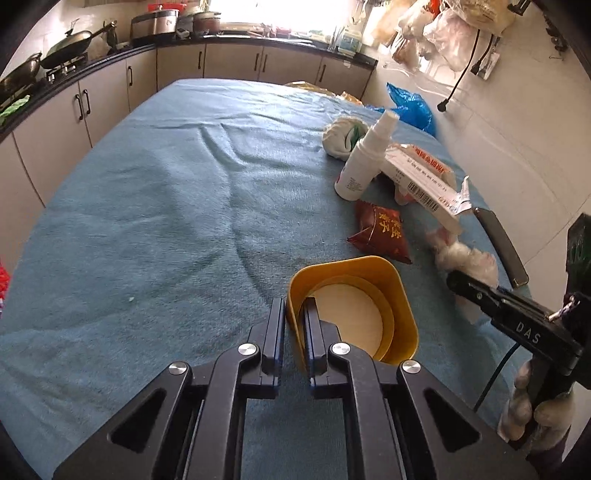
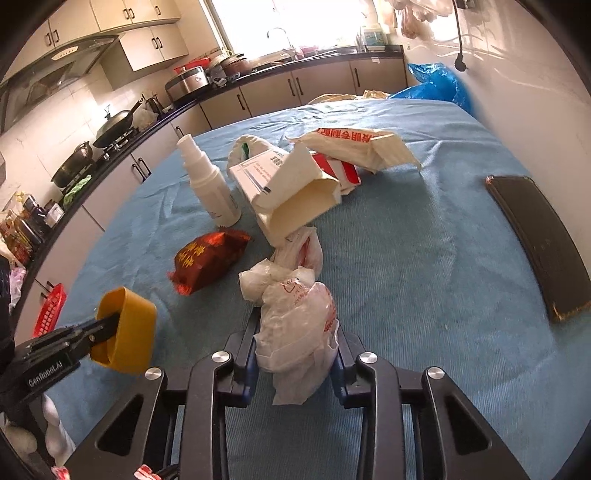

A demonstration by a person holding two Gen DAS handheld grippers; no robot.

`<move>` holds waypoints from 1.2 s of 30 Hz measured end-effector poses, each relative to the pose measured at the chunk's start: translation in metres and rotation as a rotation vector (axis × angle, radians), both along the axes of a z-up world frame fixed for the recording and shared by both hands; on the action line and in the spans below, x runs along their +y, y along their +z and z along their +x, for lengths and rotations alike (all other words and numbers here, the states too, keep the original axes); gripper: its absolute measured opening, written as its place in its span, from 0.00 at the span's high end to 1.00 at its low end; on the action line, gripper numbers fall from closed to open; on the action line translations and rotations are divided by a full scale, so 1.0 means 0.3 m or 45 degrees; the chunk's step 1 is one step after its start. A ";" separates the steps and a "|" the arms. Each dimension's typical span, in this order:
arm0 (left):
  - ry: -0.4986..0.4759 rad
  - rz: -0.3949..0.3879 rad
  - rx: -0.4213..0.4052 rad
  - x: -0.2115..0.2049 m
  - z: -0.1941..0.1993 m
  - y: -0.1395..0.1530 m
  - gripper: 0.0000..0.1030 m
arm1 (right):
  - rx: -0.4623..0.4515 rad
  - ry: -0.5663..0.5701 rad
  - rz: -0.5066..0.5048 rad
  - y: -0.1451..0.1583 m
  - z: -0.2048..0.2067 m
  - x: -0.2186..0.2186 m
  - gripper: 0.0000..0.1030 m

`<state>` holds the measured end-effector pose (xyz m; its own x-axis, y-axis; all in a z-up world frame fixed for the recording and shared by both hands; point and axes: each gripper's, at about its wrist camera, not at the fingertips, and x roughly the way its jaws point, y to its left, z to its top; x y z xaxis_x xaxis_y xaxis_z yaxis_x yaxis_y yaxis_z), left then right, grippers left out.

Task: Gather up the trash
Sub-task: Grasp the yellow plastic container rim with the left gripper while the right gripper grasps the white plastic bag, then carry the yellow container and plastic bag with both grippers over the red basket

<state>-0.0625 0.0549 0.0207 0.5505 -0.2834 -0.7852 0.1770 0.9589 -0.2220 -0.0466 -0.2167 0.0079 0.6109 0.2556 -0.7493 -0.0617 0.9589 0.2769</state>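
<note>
Both my grippers clamped, trash clustered right of centre.

My left gripper [image 1: 294, 325] pinches the yellow cup [image 1: 354, 306] wall, lower centre; my right gripper [image 2: 295, 345] squeezes the crumpled plastic bag [image 2: 295, 314]. Blue cloth [image 1: 147, 206] lies open across the frame's left.

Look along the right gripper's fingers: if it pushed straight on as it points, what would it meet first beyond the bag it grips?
Probably the opened white carton, beyond the plastic bag that the right gripper grips. The red snack packet lies left of that line. Depth is uncertain.

Blown-out window [image 1: 280, 14] backlight, soft shadows; fisheye-bent, dark corners
</note>
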 end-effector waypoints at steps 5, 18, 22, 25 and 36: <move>0.036 0.029 -0.064 0.038 -0.065 0.054 0.91 | -0.002 0.009 0.027 0.020 -0.064 0.011 0.68; 0.250 -0.015 -0.113 0.271 -0.227 0.129 0.91 | -0.068 0.186 0.013 0.108 -0.163 0.219 0.68; 0.354 -0.040 -0.122 0.396 -0.280 0.144 0.91 | -0.070 0.264 0.013 0.115 -0.172 0.321 0.68; 0.439 -0.039 -0.141 0.492 -0.326 0.156 0.91 | -0.066 0.331 0.019 0.116 -0.168 0.410 0.68; 0.757 -0.062 -0.179 0.884 -0.419 0.159 0.91 | -0.055 0.618 0.028 0.142 -0.129 0.826 0.68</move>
